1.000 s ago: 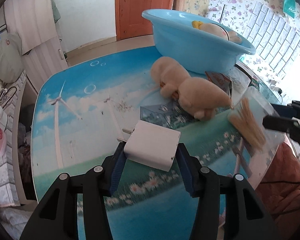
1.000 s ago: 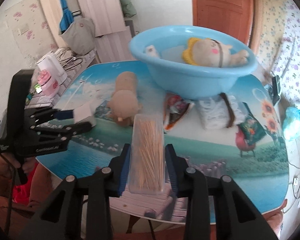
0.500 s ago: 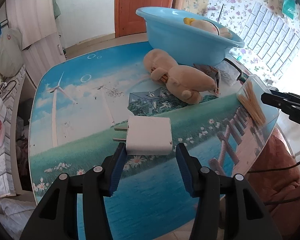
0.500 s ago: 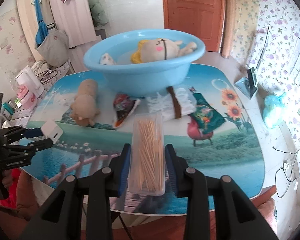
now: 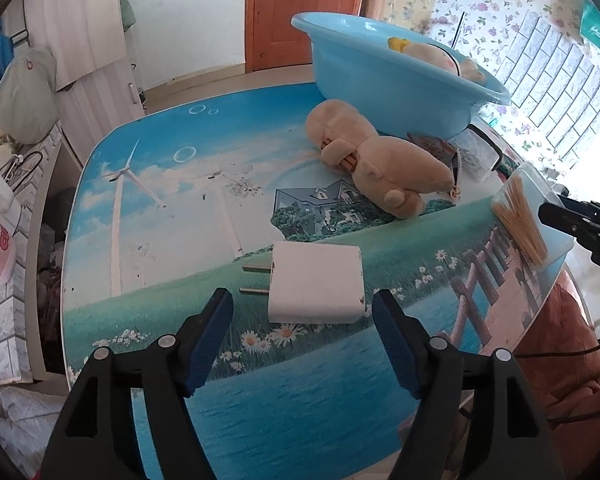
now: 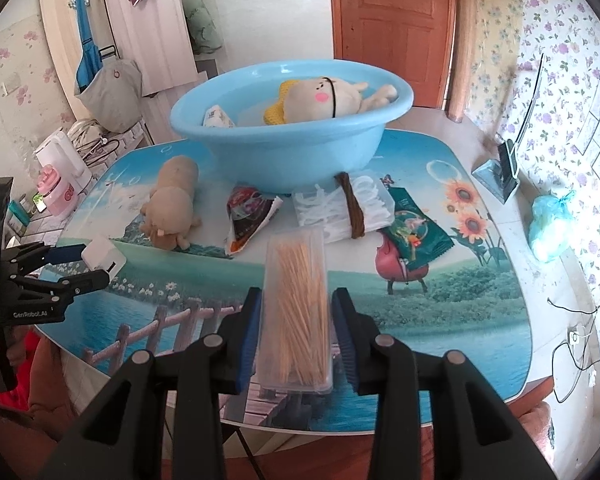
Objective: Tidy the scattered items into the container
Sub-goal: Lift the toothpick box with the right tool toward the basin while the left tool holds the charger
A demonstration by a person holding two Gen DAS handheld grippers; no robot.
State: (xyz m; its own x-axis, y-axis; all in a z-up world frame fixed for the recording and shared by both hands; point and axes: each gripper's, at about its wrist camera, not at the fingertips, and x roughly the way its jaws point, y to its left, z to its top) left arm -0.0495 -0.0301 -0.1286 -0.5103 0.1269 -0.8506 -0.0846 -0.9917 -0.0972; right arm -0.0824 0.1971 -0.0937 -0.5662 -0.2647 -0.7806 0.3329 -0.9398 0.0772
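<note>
1. The left tongs [image 5: 302,314] are wide open and hold nothing. The white plug adapter [image 5: 315,283] lies flat on the surface [image 5: 148,208] between the two blue pads, with a clear gap on each side — its two metal pins point to the left.
2. The right tongs [image 6: 296,320] are closed on the clear box of toothpicks [image 6: 296,300]; both blue pads press against its long sides. The box is held just above the near edge of the surface, pointing to the blue basin [image 6: 292,140].
3. The blue basin stands at the far side of the surface. Inside it are a plush doll with a pink cheek [image 6: 320,96] and a small white packet [image 6: 218,117].
4. A beige plush toy [image 5: 374,158] lies on its side on the surface, just in front of the basin and well beyond the adapter.
5. Near the foot of the basin lie more scattered things — a dark snack packet [image 6: 250,218], a clear bag of white items with a brown band around it [image 6: 346,204] and a green packet [image 6: 414,230].
6. In the right wrist view the left tongs show at the left edge, with the adapter between their open tips.
</note>
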